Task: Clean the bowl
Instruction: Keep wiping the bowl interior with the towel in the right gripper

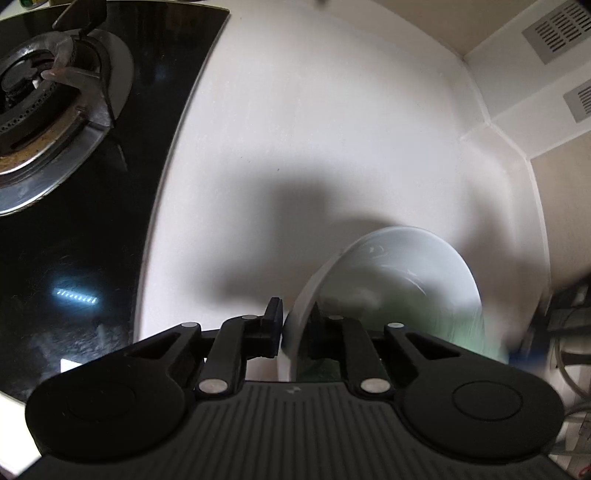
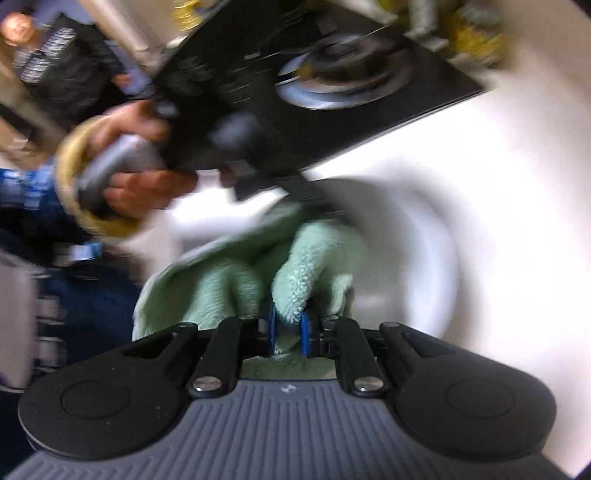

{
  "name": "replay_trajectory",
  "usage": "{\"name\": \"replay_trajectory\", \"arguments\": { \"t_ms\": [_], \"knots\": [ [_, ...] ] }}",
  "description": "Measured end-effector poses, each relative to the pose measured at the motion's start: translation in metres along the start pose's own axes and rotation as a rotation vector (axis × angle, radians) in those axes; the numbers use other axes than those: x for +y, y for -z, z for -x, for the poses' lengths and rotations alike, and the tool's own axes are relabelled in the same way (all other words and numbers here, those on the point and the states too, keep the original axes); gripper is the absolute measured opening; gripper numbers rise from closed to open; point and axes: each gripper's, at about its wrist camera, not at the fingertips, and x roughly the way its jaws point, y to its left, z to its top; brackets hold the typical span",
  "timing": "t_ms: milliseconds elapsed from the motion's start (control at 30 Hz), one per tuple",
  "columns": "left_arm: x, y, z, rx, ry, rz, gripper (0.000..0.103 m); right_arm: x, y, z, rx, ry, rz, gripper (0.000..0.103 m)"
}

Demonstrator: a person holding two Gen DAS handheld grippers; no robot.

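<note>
A white bowl (image 1: 402, 266) is tilted on its side over the white counter (image 1: 314, 129). My left gripper (image 1: 295, 325) is shut on the bowl's rim, one finger outside and one inside. A blurred green cloth (image 1: 469, 328) shows inside the bowl at its right. In the right wrist view my right gripper (image 2: 289, 330) is shut on the pale green cloth (image 2: 295, 273), which is pressed into the blurred white bowl (image 2: 417, 258). The left gripper (image 2: 291, 192) shows there at the bowl's far rim, held by a hand.
A black glass hob (image 1: 92, 221) with a gas burner (image 1: 40, 96) lies left of the bowl. The counter meets a white wall corner (image 1: 480, 110) with vent grilles (image 1: 561, 29). The person's hand (image 2: 140, 184) and body fill the left of the right wrist view.
</note>
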Motion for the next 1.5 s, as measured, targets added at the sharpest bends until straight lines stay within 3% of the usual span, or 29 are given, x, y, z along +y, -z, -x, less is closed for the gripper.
{"name": "replay_trajectory", "arguments": {
  "t_ms": [33, 167, 333, 400, 533, 633, 767, 900, 967, 1000, 1067, 1167, 1333, 1500],
  "knots": [
    [0.0, -0.001, 0.004, 0.008, -0.001, -0.009, 0.012, 0.003, -0.003, -0.002, 0.0, 0.09, 0.06, 0.011],
    [0.0, -0.003, 0.018, 0.022, 0.004, -0.038, 0.011, 0.03, -0.008, -0.033, -0.013, 0.252, 0.289, 0.011],
    [0.001, 0.009, 0.018, 0.017, -0.006, -0.052, 0.007, 0.067, 0.008, -0.07, 0.077, 0.383, 0.667, 0.011],
    [0.002, 0.015, 0.021, -0.011, -0.009, -0.038, 0.007, 0.075, 0.018, -0.079, 0.139, 0.389, 0.719, 0.011],
    [-0.004, 0.024, 0.024, -0.085, -0.043, -0.044, 0.007, 0.067, 0.01, -0.085, 0.297, 0.249, 0.503, 0.012],
    [-0.016, 0.021, 0.021, -0.129, -0.083, -0.068, 0.009, 0.049, 0.002, -0.08, 0.332, 0.046, 0.311, 0.012],
    [-0.019, 0.018, 0.022, -0.151, -0.099, -0.091, 0.015, 0.038, 0.007, -0.065, 0.21, -0.204, 0.127, 0.012],
    [-0.026, 0.015, 0.018, -0.15, -0.108, -0.112, 0.016, 0.032, 0.015, -0.033, 0.062, -0.277, 0.033, 0.011],
    [-0.024, 0.013, 0.017, -0.135, -0.097, -0.105, 0.015, 0.022, 0.022, -0.005, -0.037, -0.269, -0.027, 0.011],
    [-0.022, 0.012, 0.016, -0.125, -0.088, -0.096, 0.015, 0.022, 0.025, 0.001, -0.055, -0.231, -0.025, 0.011],
    [-0.018, 0.01, 0.017, -0.084, -0.068, -0.087, 0.014, 0.022, 0.024, 0.012, -0.087, -0.012, 0.051, 0.011],
    [-0.016, 0.013, 0.021, -0.045, -0.067, -0.098, 0.013, 0.03, 0.016, 0.003, -0.092, 0.212, 0.228, 0.011],
    [-0.018, 0.029, 0.018, 0.01, -0.101, -0.126, 0.012, 0.053, 0.011, -0.038, -0.052, 0.355, 0.532, 0.011],
    [-0.019, 0.037, 0.01, -0.043, -0.151, -0.134, 0.015, 0.071, 0.02, -0.066, 0.032, 0.459, 0.819, 0.012]
  ]
}}
